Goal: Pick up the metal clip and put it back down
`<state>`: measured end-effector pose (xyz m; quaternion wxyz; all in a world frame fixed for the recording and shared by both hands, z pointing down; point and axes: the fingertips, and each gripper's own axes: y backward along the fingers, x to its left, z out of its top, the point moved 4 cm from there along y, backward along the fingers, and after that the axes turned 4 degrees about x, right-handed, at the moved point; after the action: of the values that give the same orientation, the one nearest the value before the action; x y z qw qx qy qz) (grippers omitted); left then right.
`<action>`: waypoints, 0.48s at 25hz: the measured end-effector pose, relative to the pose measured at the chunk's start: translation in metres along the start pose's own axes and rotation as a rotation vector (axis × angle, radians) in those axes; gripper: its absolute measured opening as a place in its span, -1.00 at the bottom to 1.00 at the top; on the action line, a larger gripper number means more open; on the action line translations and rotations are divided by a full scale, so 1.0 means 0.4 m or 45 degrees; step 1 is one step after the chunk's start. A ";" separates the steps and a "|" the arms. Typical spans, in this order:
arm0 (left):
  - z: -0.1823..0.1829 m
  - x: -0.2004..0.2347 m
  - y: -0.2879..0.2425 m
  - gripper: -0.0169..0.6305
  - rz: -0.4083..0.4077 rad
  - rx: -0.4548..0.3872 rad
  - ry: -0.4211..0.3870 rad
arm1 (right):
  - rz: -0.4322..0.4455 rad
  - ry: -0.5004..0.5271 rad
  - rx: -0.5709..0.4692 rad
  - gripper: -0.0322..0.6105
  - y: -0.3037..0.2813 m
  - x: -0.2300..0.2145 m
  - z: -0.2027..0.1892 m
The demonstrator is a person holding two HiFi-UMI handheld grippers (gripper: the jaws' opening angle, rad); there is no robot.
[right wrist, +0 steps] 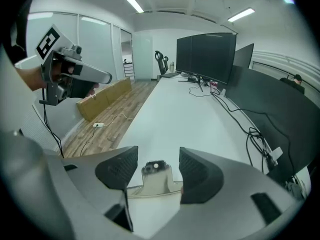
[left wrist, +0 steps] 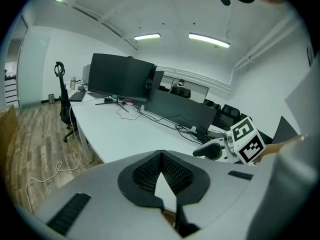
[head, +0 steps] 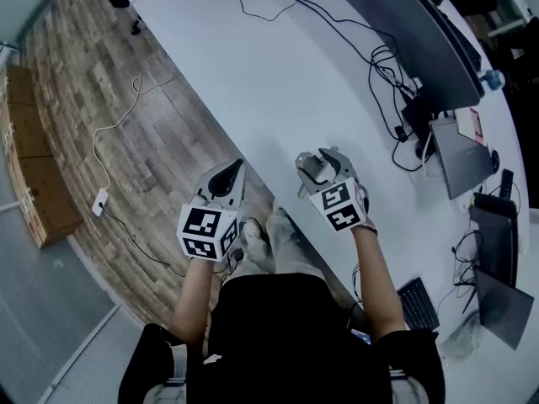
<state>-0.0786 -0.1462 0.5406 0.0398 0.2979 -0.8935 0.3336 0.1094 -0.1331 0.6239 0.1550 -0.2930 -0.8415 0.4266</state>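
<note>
so the person is standing at the near edge of the white worktop [head: 278, 82], one gripper in each hand. the right gripper [right wrist: 158, 156] has the metal clip [right wrist: 156, 179] pinched between its jaws. they look spread, but only as far as the clip's wide base, which seems to touch both pads, while the narrow end with the little hole pokes forward. from the head view it sits just inside the near edge, and i'd guess it's off the surface rather than resting on it, though that's hard to be sure of. the left gripper [left wrist: 161, 156] is pressed together on nothing and hangs off the edge over the wooden floor [head: 101, 99], probably parked there to stay out of the way. the monitors [right wrist: 206, 56] and cables [head: 387, 66] are along the far edge, so there's loads of bare worktop ahead. setting it back down looks like the part left to do
</note>
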 end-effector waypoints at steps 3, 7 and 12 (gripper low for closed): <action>0.021 -0.010 0.023 -0.91 -0.001 -0.027 -0.019 | -0.047 -0.024 -0.032 -0.28 0.034 0.002 0.009; 0.055 -0.027 0.055 -0.91 -0.003 -0.069 -0.050 | -0.095 -0.059 -0.067 -0.49 0.086 0.011 0.032; 0.097 -0.047 0.103 -0.91 -0.003 -0.122 -0.088 | -0.148 -0.085 -0.134 -0.71 0.151 0.023 0.068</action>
<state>-0.0812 -0.1361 0.4819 0.0234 0.3082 -0.9089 0.2798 0.1101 -0.1166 0.5591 0.1359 -0.2370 -0.8830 0.3816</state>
